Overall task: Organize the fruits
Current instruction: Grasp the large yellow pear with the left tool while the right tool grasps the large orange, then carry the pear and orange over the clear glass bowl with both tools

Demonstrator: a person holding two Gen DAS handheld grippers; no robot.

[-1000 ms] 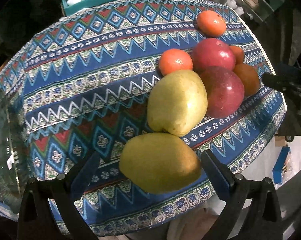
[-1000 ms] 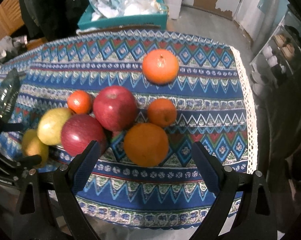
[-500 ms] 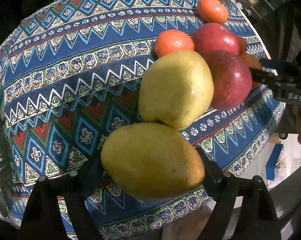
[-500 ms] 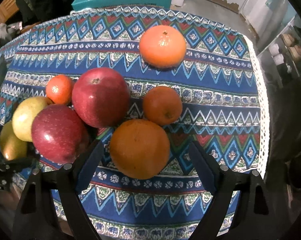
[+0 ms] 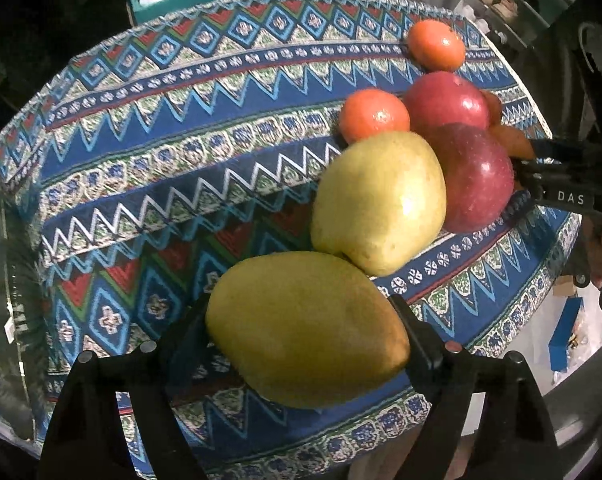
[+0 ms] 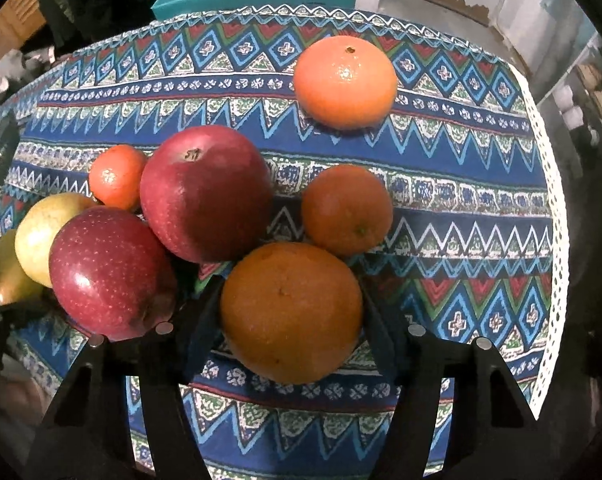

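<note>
Two grips set at once: left gripper [image 5: 307, 330] clamped on the yellow-green mango [image 5: 307, 328], right gripper [image 6: 291, 316], jaws just closing, pinching the large orange [image 6: 291, 312]. Both fruits sit at 6 o'clock on the patterned tablecloth [image 5: 173, 168], smooth, unbruised. Next move likely lifting straight up, clear of the apples at 10 o'clock.

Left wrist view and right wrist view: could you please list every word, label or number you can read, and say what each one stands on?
"DAS": white letters on the black body of the right tool, at the right edge of the left wrist view.
A small white tag on the clear glass dish at the left edge is too small to read.
The right wrist view shows no readable text.
</note>
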